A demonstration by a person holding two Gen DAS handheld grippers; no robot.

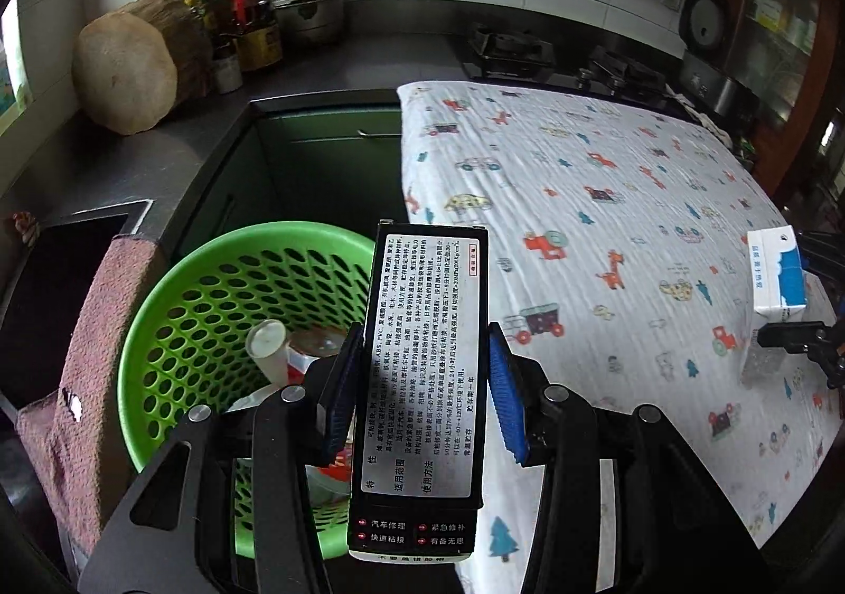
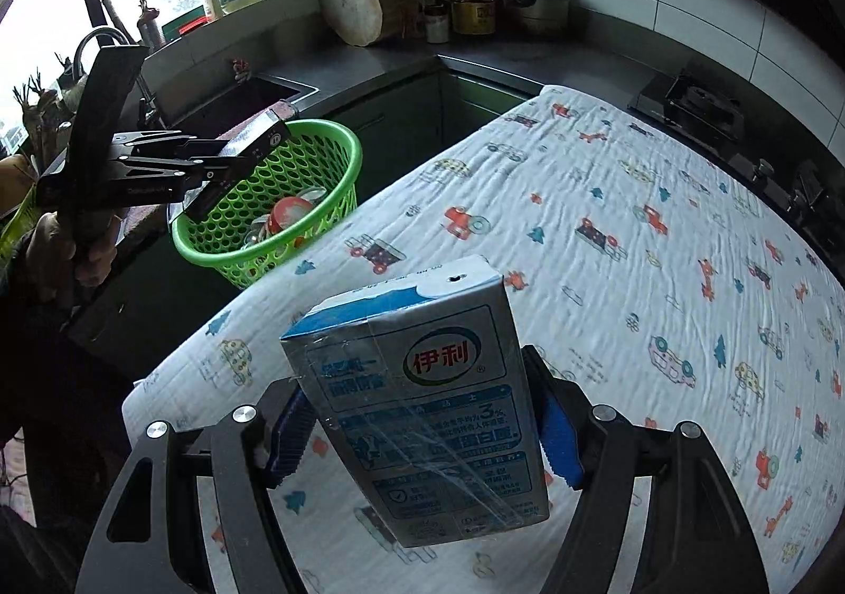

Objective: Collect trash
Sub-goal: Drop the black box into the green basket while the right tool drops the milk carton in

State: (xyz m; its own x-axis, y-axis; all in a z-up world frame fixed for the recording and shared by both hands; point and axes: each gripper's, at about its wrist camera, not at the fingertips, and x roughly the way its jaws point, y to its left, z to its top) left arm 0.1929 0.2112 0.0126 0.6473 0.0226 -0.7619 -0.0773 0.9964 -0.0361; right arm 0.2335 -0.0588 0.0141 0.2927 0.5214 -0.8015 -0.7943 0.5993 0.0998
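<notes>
My left gripper [image 1: 422, 361] is shut on a long black box [image 1: 422, 383] with a white printed label. It holds the box upright at the table's left edge, beside and above a green perforated basket [image 1: 211, 319]. The basket holds cups and a white tube [image 1: 266, 346]. My right gripper [image 2: 422, 414] is shut on a blue and white milk carton [image 2: 422, 409], lifted over the patterned tablecloth [image 2: 607, 235]. In the right wrist view the left gripper [image 2: 222, 171] and its black box [image 2: 253, 140] hover over the basket's [image 2: 322, 171] rim. The left wrist view shows the carton [image 1: 779, 277] at far right.
A pinkish towel [image 1: 100, 330] hangs by the sink [image 2: 232, 97] left of the basket. On the dark counter behind stand a round wooden block [image 1: 127, 71], several bottles [image 1: 253, 24] and a pot [image 1: 311, 13]. A gas stove [image 1: 512, 50] lies past the table.
</notes>
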